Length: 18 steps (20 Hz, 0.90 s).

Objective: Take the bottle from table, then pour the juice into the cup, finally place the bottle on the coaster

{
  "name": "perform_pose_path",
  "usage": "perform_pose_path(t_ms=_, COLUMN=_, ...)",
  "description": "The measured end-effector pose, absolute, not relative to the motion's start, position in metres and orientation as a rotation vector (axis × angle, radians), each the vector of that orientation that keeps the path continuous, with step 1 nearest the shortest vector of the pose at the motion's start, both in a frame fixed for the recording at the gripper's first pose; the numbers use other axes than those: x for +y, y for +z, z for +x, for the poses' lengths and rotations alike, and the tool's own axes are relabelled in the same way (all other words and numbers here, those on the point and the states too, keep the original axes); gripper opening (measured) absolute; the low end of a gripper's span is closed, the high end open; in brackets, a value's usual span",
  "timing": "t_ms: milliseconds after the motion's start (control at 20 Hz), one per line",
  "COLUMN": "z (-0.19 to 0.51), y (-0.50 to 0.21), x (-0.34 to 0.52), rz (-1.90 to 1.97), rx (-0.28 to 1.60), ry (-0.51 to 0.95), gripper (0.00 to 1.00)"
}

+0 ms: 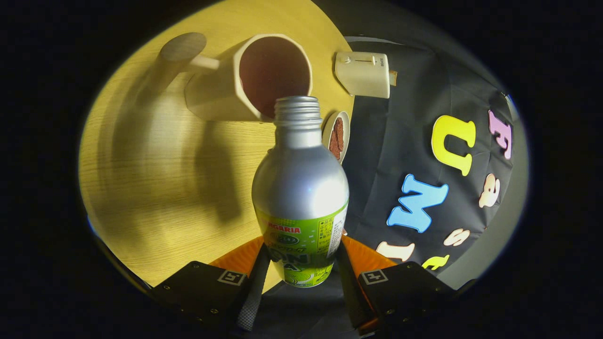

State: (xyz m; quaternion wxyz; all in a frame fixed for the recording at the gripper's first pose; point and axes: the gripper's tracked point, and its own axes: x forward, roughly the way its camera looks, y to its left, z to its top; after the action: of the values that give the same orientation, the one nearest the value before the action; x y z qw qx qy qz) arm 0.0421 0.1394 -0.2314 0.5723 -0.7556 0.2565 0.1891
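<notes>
Between my gripper's (301,278) two fingers sits the aluminium drink bottle (300,188), pinched at its lower body, where the green label wraps it; both fingers press against its sides, one on each flank. I see the bottle's silver shoulder and threaded neck stretching away from me, cap off, with the open mouth reaching up to the near rim of the cup (254,80). That cup is a cream, faceted mug with a handle sticking out on the side away from the booth wall, and its inside looks dark reddish; I cannot tell whether liquid is in it or flowing. The whole scene is tilted in my view, so the bottle is leaning toward the cup's opening rather than standing upright. The cup rests on the round wooden table (155,188), which shows long shadows across its light grain. Just beside the bottle's neck, near the table's edge, lies a small round coaster (337,136) with a pale rim and a brown centre. Beyond it, past the cup, sits a cream toaster (363,73) with a slider on its face, near the table's far edge.
</notes>
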Motion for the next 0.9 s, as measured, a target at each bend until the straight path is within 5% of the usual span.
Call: perform_pose_path(t_ms=900, z=0.047, y=-0.214, x=0.139, rz=-1.900, rx=0.601, ry=0.454, gripper=0.73)
